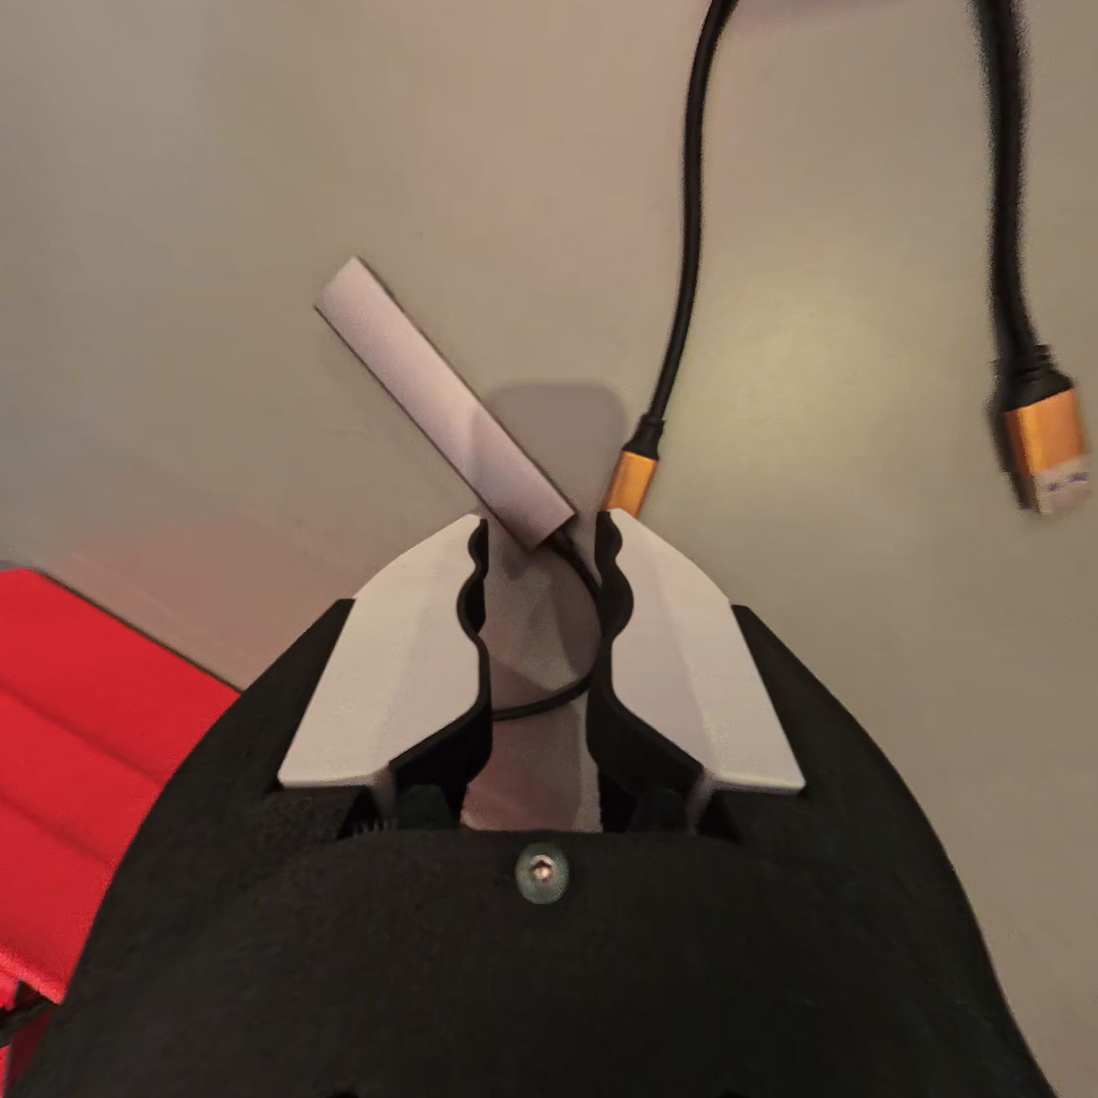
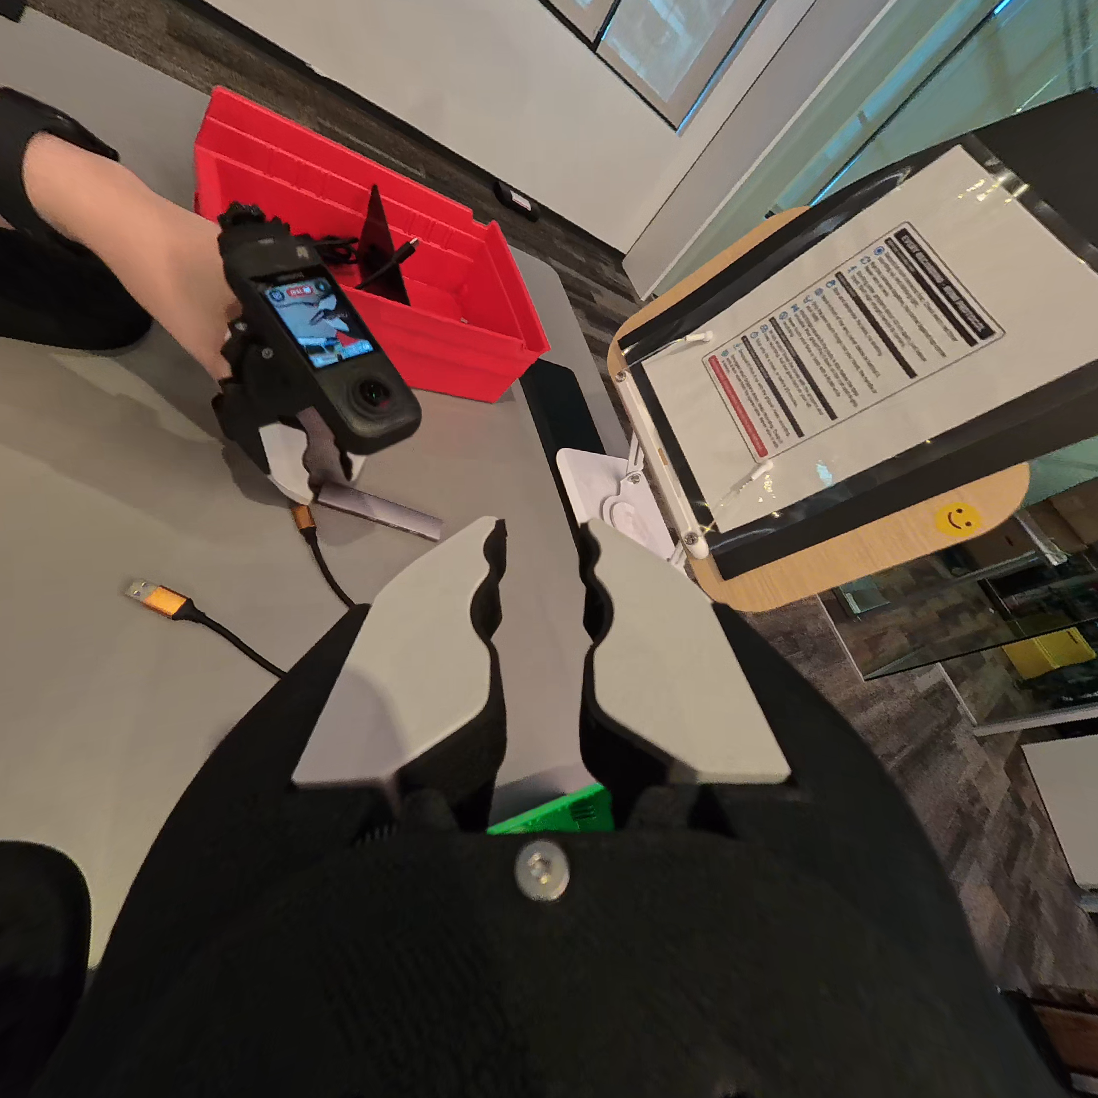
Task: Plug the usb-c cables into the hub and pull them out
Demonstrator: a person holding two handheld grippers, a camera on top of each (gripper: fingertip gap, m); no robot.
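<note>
On the grey table (image 1: 237, 178), the hub (image 1: 439, 404) lies just ahead of the left gripper's (image 1: 542, 523) parted tips; the right gripper (image 2: 542, 529), also parted, hangs well apart.

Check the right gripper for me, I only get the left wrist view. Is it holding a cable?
Observer: No. The right gripper is open and empty, held off the grey table. The orange USB-A plug lies loose on the table to its left.
Operator: Red bin, I only see a corner. Anything in it?
Observer: Yes. The red bin holds an upright black divider and a bundled black cable with a small plug poking out past the divider.
</note>
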